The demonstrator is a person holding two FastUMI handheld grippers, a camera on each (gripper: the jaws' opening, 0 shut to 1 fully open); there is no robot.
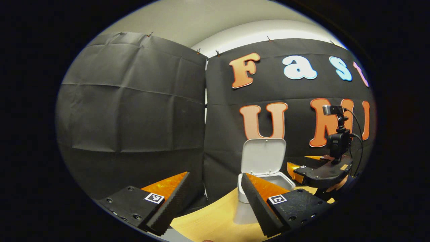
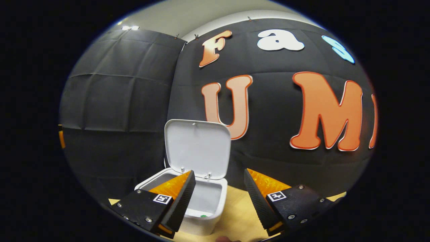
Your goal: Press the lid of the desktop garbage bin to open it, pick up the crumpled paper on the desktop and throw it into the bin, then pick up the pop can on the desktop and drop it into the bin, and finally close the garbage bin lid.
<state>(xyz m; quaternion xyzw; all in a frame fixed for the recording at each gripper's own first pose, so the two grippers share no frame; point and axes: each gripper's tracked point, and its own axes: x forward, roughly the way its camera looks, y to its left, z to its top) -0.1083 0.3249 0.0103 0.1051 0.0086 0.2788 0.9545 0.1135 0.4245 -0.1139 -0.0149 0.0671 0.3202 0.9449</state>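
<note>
The white desktop bin (image 2: 205, 224) stands on the wooden table with its lid (image 2: 197, 150) swung upright. A small green spot (image 2: 203, 216) shows inside the bin near the front wall. My right gripper (image 2: 219, 172) hovers open just above and to the right of the bin's opening, with nothing between its fingers. In the left gripper view the bin (image 1: 241, 194) and its raised lid (image 1: 263, 157) sit ahead, partly behind one finger. My left gripper (image 1: 215, 176) is open and holds nothing, left of the bin. The right gripper (image 1: 319, 173) hangs to the bin's right.
The light wooden table (image 1: 215, 222) runs under both grippers. Black cloth walls (image 1: 134, 114) close in behind and to the left of the bin. A small camera with cables (image 1: 337, 141) rides on top of the right gripper.
</note>
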